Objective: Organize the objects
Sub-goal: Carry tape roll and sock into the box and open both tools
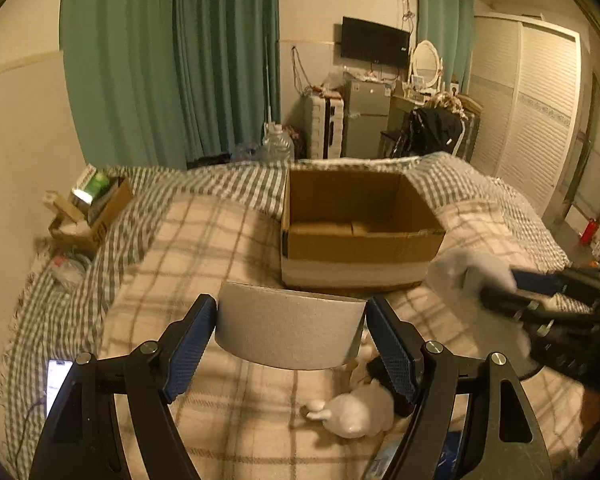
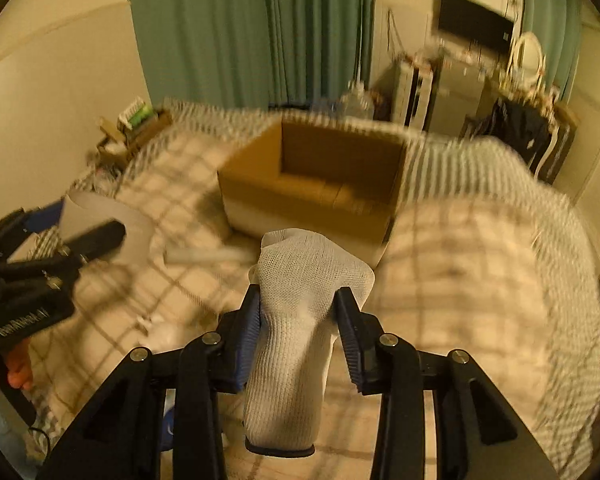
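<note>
Left tongs (image 1: 291, 344), clamped across a curved grey card sheet (image 1: 290, 326) held above the plaid-blanketed bed (image 1: 204, 248); right tongs (image 2: 298, 320), closed on a white knitted sock (image 2: 300, 300) whose lower end is cut off between the tong arms. An open cardboard box (image 1: 356, 236) stands on the bed beyond both loads, its interior partly shadowed. A white figurine (image 1: 356, 412) lies on the blanket below the left tongs, partly hidden by the right-hand finger. A lit phone (image 1: 56, 380) shows at the blanket's left edge, half covered by the tong arm. The right wrist view is motion-blurred, so bedside details are hard to make out.
</note>
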{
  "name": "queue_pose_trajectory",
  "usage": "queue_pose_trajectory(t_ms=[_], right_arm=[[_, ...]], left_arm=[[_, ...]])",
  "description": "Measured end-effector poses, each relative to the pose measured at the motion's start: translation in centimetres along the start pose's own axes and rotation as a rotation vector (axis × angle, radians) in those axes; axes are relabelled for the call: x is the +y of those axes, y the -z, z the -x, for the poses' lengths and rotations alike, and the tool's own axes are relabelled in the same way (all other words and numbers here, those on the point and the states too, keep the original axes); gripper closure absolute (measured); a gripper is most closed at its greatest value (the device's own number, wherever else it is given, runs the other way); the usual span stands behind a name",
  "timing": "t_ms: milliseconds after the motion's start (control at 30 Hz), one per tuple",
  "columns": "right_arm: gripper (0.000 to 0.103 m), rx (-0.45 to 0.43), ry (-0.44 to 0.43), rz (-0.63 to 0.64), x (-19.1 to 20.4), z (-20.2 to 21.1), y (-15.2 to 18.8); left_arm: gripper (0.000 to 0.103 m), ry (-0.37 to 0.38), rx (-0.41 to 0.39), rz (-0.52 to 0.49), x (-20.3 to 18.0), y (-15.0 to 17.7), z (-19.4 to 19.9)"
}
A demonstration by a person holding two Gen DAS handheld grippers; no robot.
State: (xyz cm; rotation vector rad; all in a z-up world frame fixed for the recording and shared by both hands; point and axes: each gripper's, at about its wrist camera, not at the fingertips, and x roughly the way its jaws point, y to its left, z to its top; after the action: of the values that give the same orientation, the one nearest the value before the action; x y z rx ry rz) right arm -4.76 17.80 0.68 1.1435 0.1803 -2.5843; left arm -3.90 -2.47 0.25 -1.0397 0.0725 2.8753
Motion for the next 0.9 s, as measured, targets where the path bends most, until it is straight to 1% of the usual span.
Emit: queue_pose_trajectory(t_ms=[133,233,300,367,400,500,633,700,767,900], right_arm=[[0.066,-0.066,-0.029,-0.023,-1.5,2.6,-3.7],[0.066,-0.122,-0.001,-0.015,-2.5,4.1,-7.1],[0.066,-0.147,0.015,-0.009,-3.2,4.2,-9.5],[0.066,-0.167,0.035,0.003,-3.5,3.8,-11.9],[0.066,-0.175,0.043,0.006,-3.8,3.2,-13.2],[0.067,-0.175,0.050,0.014,-4.3,1.2,-15.7],[0.067,-0.157,0.054,0.013,-5.3,-3.5,-18.1],[0.067,-0.138,0.047,0.008,-5.9,-5.8,-18.6],[0.067,-0.109,0.031,0.003,-6.5,-8.5,-18.7],[0.068,-0.061,0.017,-0.002,-7.3,-13.0,-18.0]], left_arm=[[0.024,0.018,-0.034,-0.041,-0.7,-3.2,0.4],[0.024,0.012,-0.073,-0.063,-1.1,-6.1,0.0],[0.024,0.019,-0.097,-0.079,-1.3,-8.3,-0.8],[0.024,0.028,-0.101,-0.086,-1.5,-10.1,-2.0],[0.024,0.025,-0.102,-0.092,-1.7,-10.8,-2.7],[0.024,0.009,-0.111,-0.126,-2.4,-12.8,-5.4],[0.024,0.028,-0.101,-0.141,-2.9,-14.7,-9.9],[0.024,0.027,-0.088,-0.135,-3.0,-15.1,-12.4],[0.024,0.036,-0.062,-0.142,-3.4,-14.9,-14.3],[0.024,0.056,-0.015,-0.167,-3.9,-13.7,-18.4]])
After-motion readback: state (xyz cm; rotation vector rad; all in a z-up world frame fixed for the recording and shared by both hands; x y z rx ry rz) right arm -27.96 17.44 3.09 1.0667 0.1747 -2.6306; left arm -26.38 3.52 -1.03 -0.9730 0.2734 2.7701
